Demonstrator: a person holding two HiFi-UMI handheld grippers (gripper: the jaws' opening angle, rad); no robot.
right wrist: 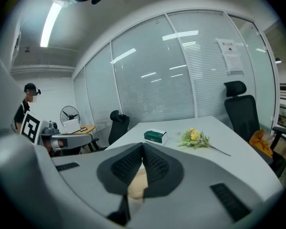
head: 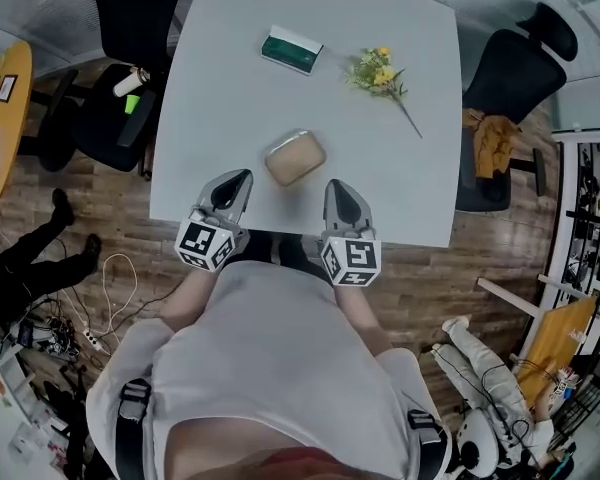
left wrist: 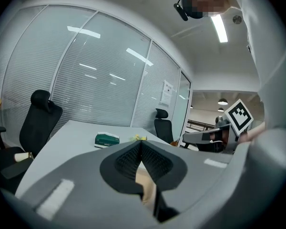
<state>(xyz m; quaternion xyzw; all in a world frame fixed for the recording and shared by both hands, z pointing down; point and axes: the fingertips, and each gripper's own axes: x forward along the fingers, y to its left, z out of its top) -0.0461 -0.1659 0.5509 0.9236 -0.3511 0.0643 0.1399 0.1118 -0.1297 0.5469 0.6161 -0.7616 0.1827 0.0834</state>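
Observation:
A tan, rounded box (head: 295,158) sits near the front edge of the white table (head: 210,98). My left gripper (head: 242,177) hovers just left of the box and my right gripper (head: 335,185) just right of it. Neither touches the box. In the left gripper view the left gripper (left wrist: 141,144) has its jaws closed tip to tip, with the tan box (left wrist: 148,187) showing behind them. The right gripper (right wrist: 143,148) is likewise shut and empty, with the tan box (right wrist: 137,182) beyond it. Farther back lie a green box (head: 291,50) and a sprig of yellow flowers (head: 380,73).
Black office chairs stand at the table's left (head: 120,68) and right (head: 515,68). A round wooden table (head: 5,118) is at far left. Cables (head: 110,288) and a seated person's legs (head: 30,258) are on the wooden floor. Glass partition walls (right wrist: 181,75) ring the room.

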